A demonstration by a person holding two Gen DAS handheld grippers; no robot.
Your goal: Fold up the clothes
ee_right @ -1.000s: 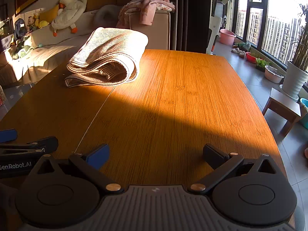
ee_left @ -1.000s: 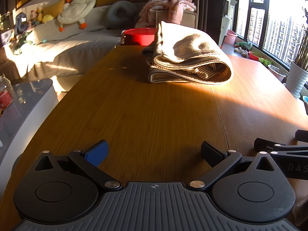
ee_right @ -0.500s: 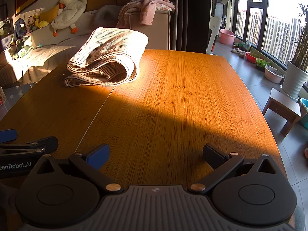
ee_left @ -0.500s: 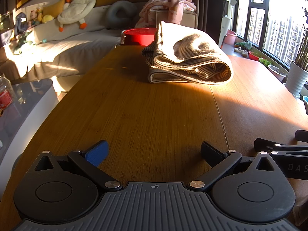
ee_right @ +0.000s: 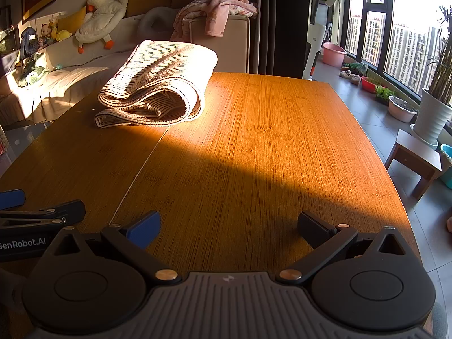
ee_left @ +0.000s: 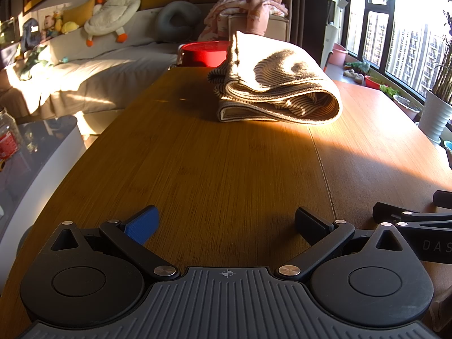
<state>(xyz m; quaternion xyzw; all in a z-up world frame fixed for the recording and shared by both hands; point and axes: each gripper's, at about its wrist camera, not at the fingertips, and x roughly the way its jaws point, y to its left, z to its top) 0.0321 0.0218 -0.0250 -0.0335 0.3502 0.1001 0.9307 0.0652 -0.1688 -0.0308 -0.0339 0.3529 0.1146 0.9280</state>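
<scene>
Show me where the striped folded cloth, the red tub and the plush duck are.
Striped folded cloth [ee_left: 278, 84]: left wrist view, on its sunlit top layer.
Red tub [ee_left: 204, 53]: left wrist view, on its front wall.
Plush duck [ee_right: 100, 18]: right wrist view, on its white body.

Nothing visibly changed over the last second. Neither the left hand-held gripper [ee_left: 226, 221] nor the right hand-held gripper [ee_right: 228, 224] shifted, their fingers did not widen or narrow, and the folded striped garment [ee_left: 278, 84] did not move on the bench [ee_left: 226, 163].

Folded garment [ee_left: 276, 90] on table [ee_left: 226, 169] far end, sofa [ee_left: 93, 79] behind
</scene>
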